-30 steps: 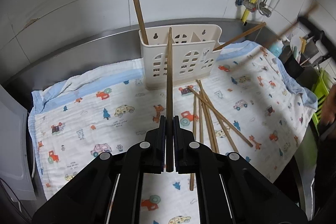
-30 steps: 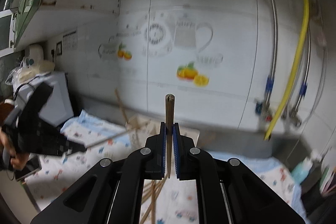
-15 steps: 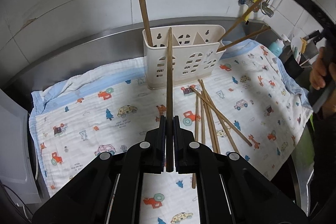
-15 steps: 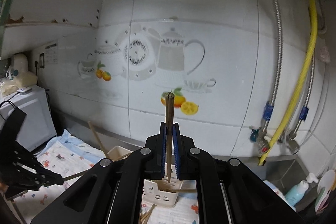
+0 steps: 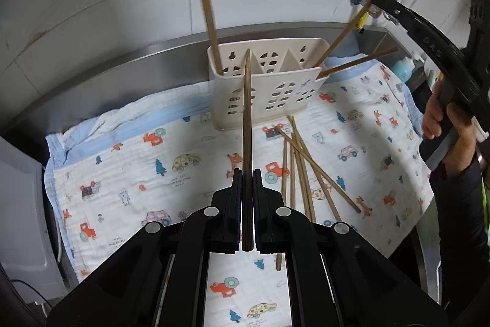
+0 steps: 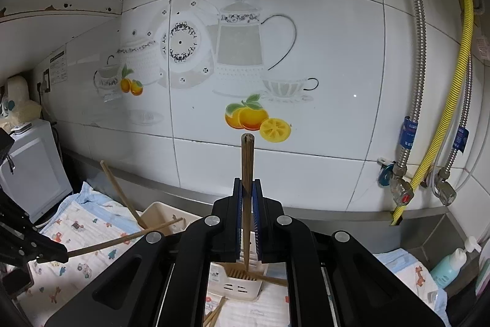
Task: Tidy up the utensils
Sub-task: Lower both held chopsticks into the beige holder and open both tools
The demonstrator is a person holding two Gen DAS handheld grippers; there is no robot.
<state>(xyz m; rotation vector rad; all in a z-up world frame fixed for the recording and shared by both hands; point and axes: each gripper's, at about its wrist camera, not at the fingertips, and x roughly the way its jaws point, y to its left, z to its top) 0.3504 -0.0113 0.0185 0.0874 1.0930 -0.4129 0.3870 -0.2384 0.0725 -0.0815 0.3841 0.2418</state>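
My left gripper [image 5: 247, 173] is shut on a wooden chopstick [image 5: 246, 118] that points at the cream slotted utensil holder [image 5: 269, 94] on the patterned cloth [image 5: 159, 161]. My right gripper [image 6: 247, 186] is shut on another chopstick [image 6: 246, 161], held upright above the holder [image 6: 242, 284]; its lower tip is in the holder's right end [image 5: 343, 36]. One chopstick [image 5: 209, 29] stands in the holder's left slot and another [image 5: 358, 63] leans out to the right. Several loose chopsticks [image 5: 303, 167] lie on the cloth in front.
A tiled wall with fruit decals [image 6: 257, 118] stands behind the steel counter edge [image 5: 122, 66]. Hoses and valves [image 6: 410, 173] hang at the right. A soap bottle [image 6: 450, 265] sits at the right, a white appliance [image 6: 30, 167] at the left.
My right gripper has swung in over the holder with its chopstick, which now reaches into the holder's right end. My left gripper has edged closer to the holder.
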